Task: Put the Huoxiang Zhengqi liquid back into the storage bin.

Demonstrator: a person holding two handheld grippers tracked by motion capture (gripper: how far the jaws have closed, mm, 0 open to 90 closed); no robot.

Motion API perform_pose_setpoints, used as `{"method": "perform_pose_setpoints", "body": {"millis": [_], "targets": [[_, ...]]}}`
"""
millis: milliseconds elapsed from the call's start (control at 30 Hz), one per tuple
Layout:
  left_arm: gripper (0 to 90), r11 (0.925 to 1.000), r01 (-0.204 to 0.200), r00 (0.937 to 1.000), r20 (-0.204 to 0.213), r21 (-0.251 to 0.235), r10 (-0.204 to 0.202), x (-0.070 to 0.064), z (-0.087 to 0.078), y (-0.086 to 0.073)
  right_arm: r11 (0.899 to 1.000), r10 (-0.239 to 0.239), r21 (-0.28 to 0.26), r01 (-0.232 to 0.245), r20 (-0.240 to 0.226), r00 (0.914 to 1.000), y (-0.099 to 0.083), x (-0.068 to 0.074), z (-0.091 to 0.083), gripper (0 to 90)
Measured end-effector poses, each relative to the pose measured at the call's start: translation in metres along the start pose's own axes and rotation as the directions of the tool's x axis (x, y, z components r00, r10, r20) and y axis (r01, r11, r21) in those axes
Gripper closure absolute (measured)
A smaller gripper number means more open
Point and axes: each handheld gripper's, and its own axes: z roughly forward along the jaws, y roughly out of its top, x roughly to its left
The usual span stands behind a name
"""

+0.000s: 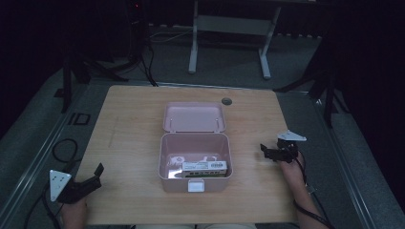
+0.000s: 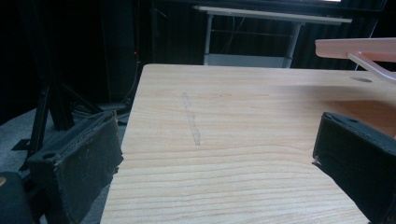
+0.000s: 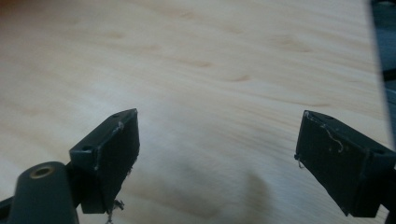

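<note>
A pink lidded box (image 1: 195,162) stands open in the middle of the wooden table (image 1: 133,133), its lid (image 1: 194,117) laid back behind it. Inside it, along the front wall, lies a white and green packet (image 1: 204,169). My left gripper (image 1: 95,174) rests at the table's front left corner, open and holding nothing. My right gripper (image 1: 265,150) hovers to the right of the box, open and empty too. In the left gripper view the jaws stand wide apart over bare wood, with the pink lid's edge (image 2: 359,49) at the upper right. The right gripper's jaws (image 3: 217,154) are spread over blurred wood.
A round cable hole (image 1: 226,101) sits near the table's far edge. A white-legged desk frame (image 1: 229,28) stands on the floor behind the table. Black stands (image 1: 71,71) and cables flank the table on both sides.
</note>
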Motion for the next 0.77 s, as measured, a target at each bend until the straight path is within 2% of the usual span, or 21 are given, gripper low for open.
{"method": "perform_pose_setpoints", "body": {"millis": [33,67,100,133,233,267,333,367,400,467,533,767], "targets": [[1.0,1.0000,0.000,1.0000,0.000,0.000,0.000,0.0000,0.0000,0.0000,1.000,0.000,0.000,0.000,0.000,1.0000,0.0000,0.0000,0.0000,13.1],[1.0,1.0000,0.001,1.0000,0.001,0.000,-0.001,0.0001,0.0000,0.0000,0.999,0.036,-0.036,-0.035,0.035,0.9987,-0.0013,-0.0010,-0.0015,13.2],[1.0,1.0000,0.001,1.0000,0.001,0.000,-0.001,0.0001,0.0000,0.0000,0.999,0.036,-0.036,-0.035,0.035,0.9987,-0.0013,-0.0010,-0.0015,13.2],[1.0,1.0000,0.004,1.0000,0.003,-0.001,-0.004,0.0003,-0.0002,0.0000,0.997,0.063,-0.058,-0.060,0.051,0.9967,-0.0024,-0.0016,-0.0023,13.1],[1.0,1.0000,0.005,1.0000,0.003,-0.003,-0.005,0.0003,-0.0003,-0.0001,0.994,0.080,-0.075,-0.075,0.066,0.9946,-0.0040,-0.0018,-0.0021,13.1],[1.0,1.0000,0.005,1.0000,0.004,-0.003,-0.005,0.0004,-0.0003,-0.0001,0.991,0.102,-0.091,-0.095,0.077,0.9918,-0.0058,-0.0019,-0.0022,13.3],[1.0,1.0000,0.005,1.0000,0.004,-0.002,-0.005,0.0004,-0.0003,0.0000,0.989,0.118,-0.100,-0.110,0.075,0.9902,-0.0075,-0.0028,-0.0017,13.3],[1.0,1.0000,0.005,1.0000,0.005,-0.002,-0.005,0.0004,-0.0003,0.0000,0.989,0.118,-0.100,-0.110,0.075,0.9902,-0.0075,-0.0028,-0.0017,13.3],[1.0,1.0000,0.004,1.0000,0.005,-0.001,-0.004,0.0004,-0.0003,0.0000,0.987,0.122,-0.112,-0.112,0.094,0.9880,-0.0092,-0.0027,-0.0020,13.6],[1.0,1.0000,0.003,1.0000,0.005,-0.002,-0.003,0.0003,-0.0002,0.0000,0.987,0.128,-0.108,-0.118,0.088,0.9879,-0.0094,-0.0032,-0.0017,13.6],[1.0,1.0000,0.003,1.0000,0.005,-0.001,-0.003,0.0003,-0.0003,0.0000,0.987,0.127,-0.113,-0.115,0.100,0.9869,-0.0092,-0.0034,-0.0023,13.7],[1.0,1.0000,0.005,1.0000,0.006,-0.003,-0.005,0.0005,-0.0004,-0.0001,0.984,0.143,-0.121,-0.133,0.078,0.9867,-0.0097,-0.0072,-0.0032,14.0]]}}
